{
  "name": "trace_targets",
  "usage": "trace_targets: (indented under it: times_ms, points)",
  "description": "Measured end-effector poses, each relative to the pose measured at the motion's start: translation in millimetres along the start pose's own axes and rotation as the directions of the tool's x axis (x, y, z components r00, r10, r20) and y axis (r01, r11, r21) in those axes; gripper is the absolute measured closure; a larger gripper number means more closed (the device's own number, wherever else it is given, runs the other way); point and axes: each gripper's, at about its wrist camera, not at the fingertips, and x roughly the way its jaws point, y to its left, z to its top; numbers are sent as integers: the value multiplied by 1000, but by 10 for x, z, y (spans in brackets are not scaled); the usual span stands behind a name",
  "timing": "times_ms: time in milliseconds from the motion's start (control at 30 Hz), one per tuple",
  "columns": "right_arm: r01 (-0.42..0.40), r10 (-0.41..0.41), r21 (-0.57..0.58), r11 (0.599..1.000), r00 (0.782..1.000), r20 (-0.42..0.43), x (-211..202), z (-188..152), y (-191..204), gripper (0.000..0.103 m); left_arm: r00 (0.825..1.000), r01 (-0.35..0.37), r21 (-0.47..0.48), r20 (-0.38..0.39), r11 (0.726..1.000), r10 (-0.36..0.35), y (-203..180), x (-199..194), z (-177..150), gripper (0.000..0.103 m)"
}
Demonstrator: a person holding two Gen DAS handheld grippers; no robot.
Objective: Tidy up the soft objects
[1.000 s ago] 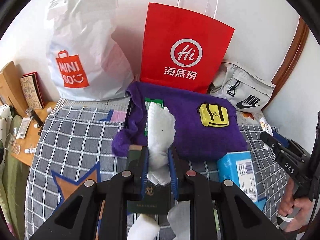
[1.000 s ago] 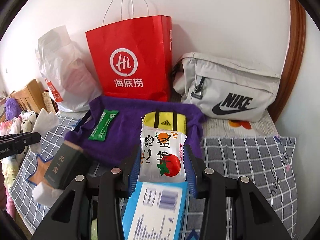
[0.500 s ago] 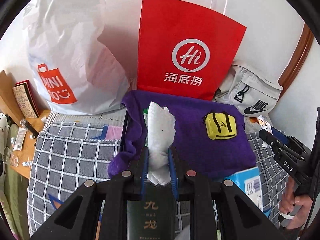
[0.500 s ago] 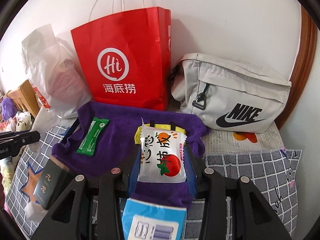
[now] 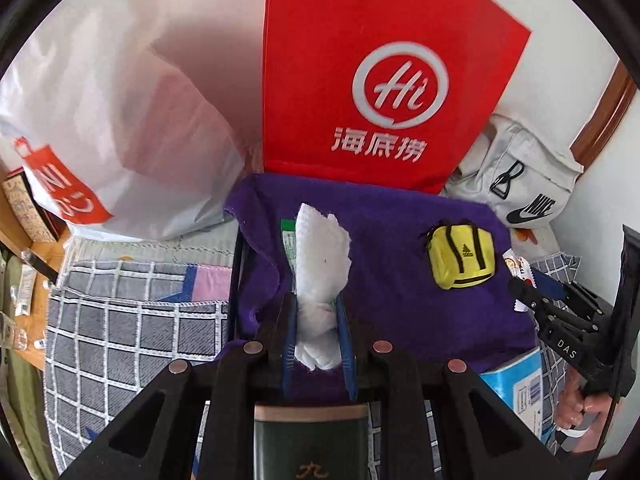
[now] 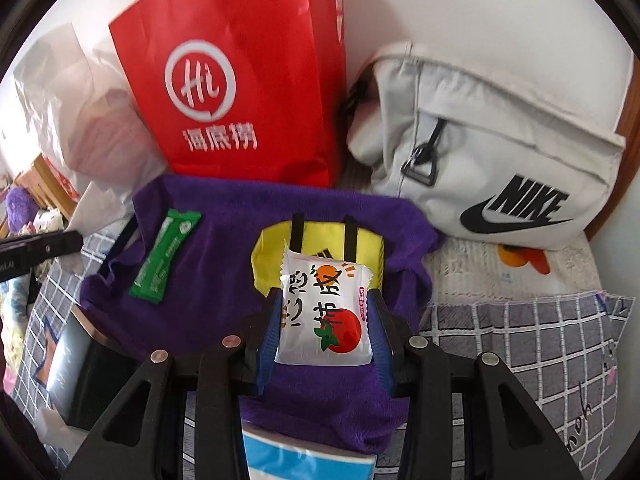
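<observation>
Your left gripper (image 5: pixel 317 334) squeezes a white tissue (image 5: pixel 320 272); your right gripper (image 6: pixel 325 330) squeezes a snack packet (image 6: pixel 325 312), above the purple towel (image 6: pixel 224 288) on the checked bed cover (image 6: pixel 540 344) by the white wall (image 6: pixel 480 8).

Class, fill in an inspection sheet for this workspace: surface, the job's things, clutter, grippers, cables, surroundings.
Surface: grey checked cover.
Job's things: purple towel spread flat, with green sachet and yellow mini bag on it.
Clutter: blue pack, dark green box at the towel's near edge.
Grippers: left gripper shut on white tissue; right gripper shut on snack packet.
Cables: nothing seen.
Surroundings: red paper bag, white plastic bag, grey Nike bag against the wall.
</observation>
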Motion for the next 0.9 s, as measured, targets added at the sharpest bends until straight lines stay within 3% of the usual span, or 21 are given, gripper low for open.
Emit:
trace_targets:
  times_ms: [133, 500, 733, 900]
  points:
    - [-29, 28, -3, 1000, 998, -58, 157, -35, -26, 62, 997, 66, -31, -43, 997, -67, 89, 199, 7, 84]
    - [-45, 34, -76, 996, 990, -135, 352, -132, -25, 62, 984, 103, -17, -142, 995, -104, 101, 485, -39, 84]
    - [-67, 54, -63, 996, 981, -187, 485, -157, -33, 60, 985, 46, -9, -167, 999, -47, 128, 566, -62, 84]
    - [-76, 63, -74, 994, 983, -173, 431, -152, -46, 51, 980, 50, 0, -193, 999, -49, 87, 642, -81, 84]
